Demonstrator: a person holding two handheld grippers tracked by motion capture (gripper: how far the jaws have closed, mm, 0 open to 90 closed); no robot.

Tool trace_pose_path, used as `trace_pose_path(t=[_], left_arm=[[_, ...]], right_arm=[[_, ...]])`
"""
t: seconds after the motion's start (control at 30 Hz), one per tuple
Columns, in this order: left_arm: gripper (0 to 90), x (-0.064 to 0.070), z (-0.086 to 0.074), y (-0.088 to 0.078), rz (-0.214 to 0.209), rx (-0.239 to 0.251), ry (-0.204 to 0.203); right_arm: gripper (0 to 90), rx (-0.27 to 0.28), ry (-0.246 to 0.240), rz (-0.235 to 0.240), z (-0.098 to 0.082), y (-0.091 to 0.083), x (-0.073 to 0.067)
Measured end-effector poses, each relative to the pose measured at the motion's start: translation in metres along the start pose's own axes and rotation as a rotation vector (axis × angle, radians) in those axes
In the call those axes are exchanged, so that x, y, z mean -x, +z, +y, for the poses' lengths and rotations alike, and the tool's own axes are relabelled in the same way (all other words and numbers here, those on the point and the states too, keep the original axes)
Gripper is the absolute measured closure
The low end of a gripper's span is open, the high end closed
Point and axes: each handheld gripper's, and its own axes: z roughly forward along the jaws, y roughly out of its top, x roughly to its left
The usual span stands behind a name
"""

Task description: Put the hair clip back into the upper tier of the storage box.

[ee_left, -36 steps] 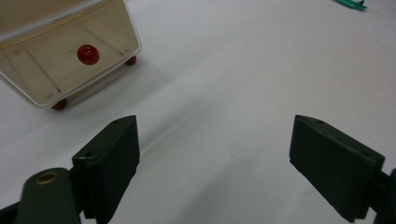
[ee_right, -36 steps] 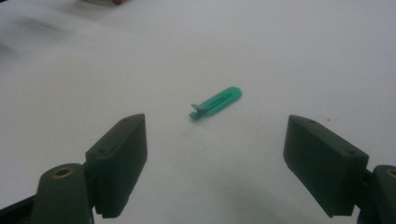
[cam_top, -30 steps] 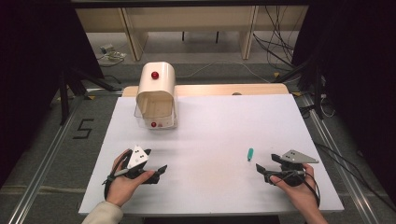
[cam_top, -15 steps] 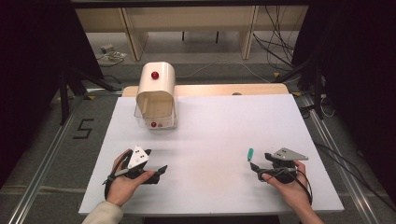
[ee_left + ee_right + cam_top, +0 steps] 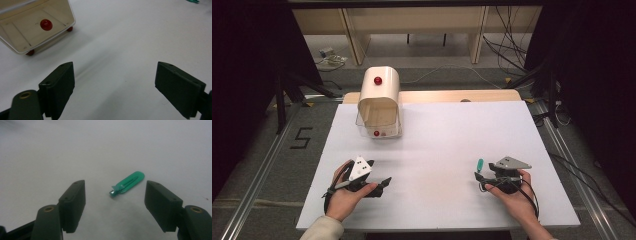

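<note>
Right gripper (image 5: pixel 113 202) jaws closing around the green clip (image 5: pixel 127 183), pads not touching it yet. Clip lies flat, well right of the bin (image 5: pixel 379 107). Left gripper (image 5: pixel 115 87) spread, empty. Grasp and everything after pending.

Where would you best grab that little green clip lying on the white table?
Probably across its long flat sides near the middle, coming from above. The green clip lies flat on the table, thin and narrow, between the right gripper's closing jaws but not yet touched, and angled to them.
</note>
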Motion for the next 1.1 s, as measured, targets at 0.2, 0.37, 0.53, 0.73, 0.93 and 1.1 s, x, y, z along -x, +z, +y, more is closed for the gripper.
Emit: trace_pose_path(t=[0.2,0.37,0.53,0.73,0.93,1.1], left_arm=[[15.9,0.000,0.000,0.000,0.001,-0.001,0.001],[15.9,0.000,0.000,0.000,0.001,-0.001,0.002],[15.9,0.000,0.000,0.000,0.001,-0.001,0.001],[15.9,-0.001,0.000,0.000,0.000,-0.001,0.001],[15.9,-0.001,0.000,0.000,0.001,-0.002,0.002],[15.9,-0.001,0.000,0.000,-0.001,-0.001,0.003]], right_arm=[[41.7,-0.025,-0.002,-0.016,0.001,0.007,-0.003],[47.3,-0.025,-0.013,-0.026,0.003,0.012,-0.005],[52.7,-0.033,-0.007,-0.042,0.004,0.016,-0.006],[56.8,-0.043,0.007,-0.054,0.005,0.020,-0.006],[60.1,-0.058,0.020,-0.061,0.005,0.022,-0.004],[66.6,-0.066,0.041,-0.076,0.006,0.022,-0.003]])
